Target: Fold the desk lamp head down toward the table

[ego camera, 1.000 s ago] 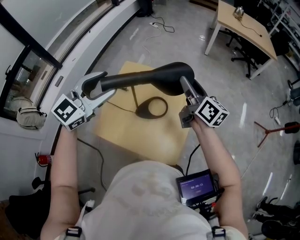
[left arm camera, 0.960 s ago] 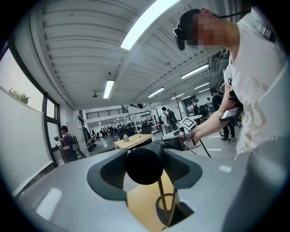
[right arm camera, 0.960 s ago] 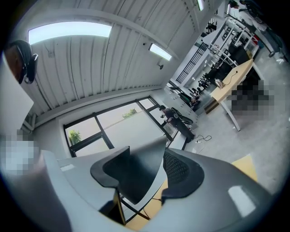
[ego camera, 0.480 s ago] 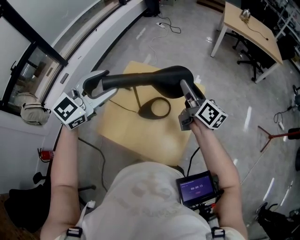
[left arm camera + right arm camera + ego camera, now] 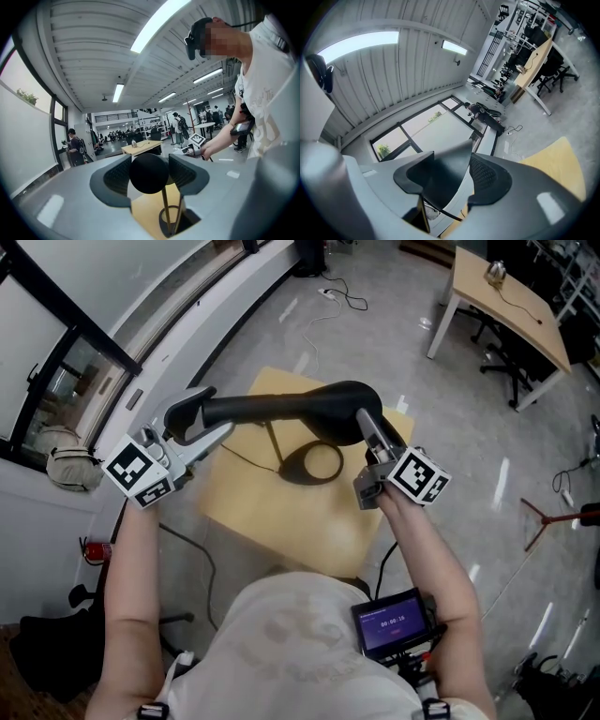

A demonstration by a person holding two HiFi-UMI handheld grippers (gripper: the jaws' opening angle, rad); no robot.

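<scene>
Pinching lamp head (image 5: 281, 407) at left tip with left hand-held gripper (image 5: 192, 418), right end with right hand-held gripper (image 5: 370, 429); needing slow, even push toward desk (image 5: 281, 521), avoiding tipping base (image 5: 314, 462).

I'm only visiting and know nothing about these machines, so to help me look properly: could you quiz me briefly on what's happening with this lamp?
1. Fill in: the left tool and the right tool are both shut on the lamp's ____.
2. True or false: the lamp's ring base stands on the wooden table.
3. Which tool holds the narrow tip of the lamp head? A: the left one. B: the right one. C: neither.

Key: 1 head; 2 true; 3 A.
</scene>
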